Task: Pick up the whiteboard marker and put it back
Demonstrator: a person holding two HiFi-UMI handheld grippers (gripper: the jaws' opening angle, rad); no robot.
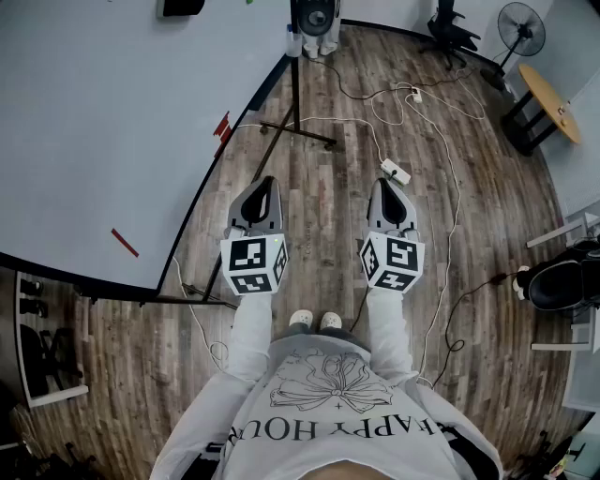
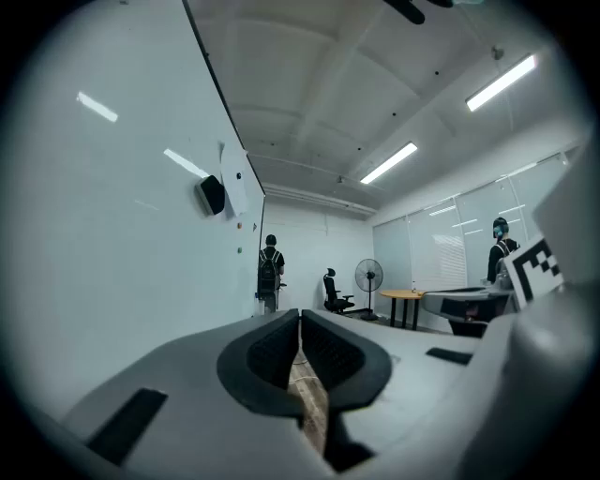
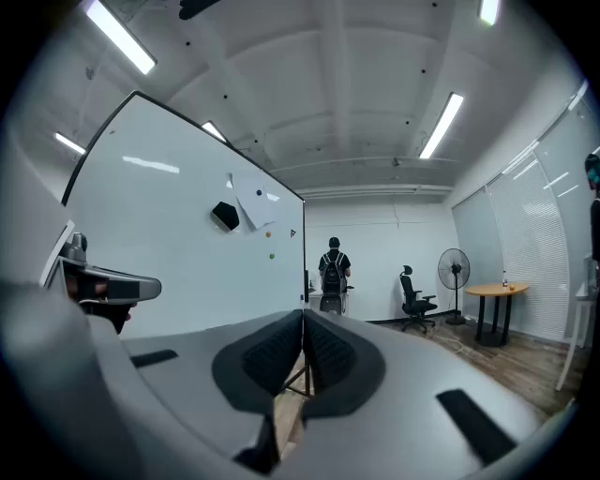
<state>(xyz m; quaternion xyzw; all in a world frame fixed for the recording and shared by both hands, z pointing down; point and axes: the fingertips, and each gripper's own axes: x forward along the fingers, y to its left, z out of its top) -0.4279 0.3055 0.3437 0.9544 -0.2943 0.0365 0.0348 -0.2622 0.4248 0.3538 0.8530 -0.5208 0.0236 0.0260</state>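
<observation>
- Holding left gripper (image 1: 265, 183) and right gripper (image 1: 387, 185) side by side over the wood floor (image 1: 319, 112), both pointing toward the far end of the room.
- Reading both pairs of jaws in the gripper views: pressed together, pinching nothing.
- Catching only in the head view a thin red stick (image 1: 124, 242) lying against the whiteboard (image 1: 112, 112), near left and well apart from both grippers; possibly the whiteboard marker, too small to tell. Also two more red bits (image 1: 222, 125) at the board's right edge.
- Catching only in the gripper views a black eraser (image 3: 225, 216) clinging high on the board and a person with a backpack (image 3: 333, 272) standing far off.
- Seeing the fan (image 1: 522, 28) and round table (image 1: 553, 103) far right in all three views.
</observation>
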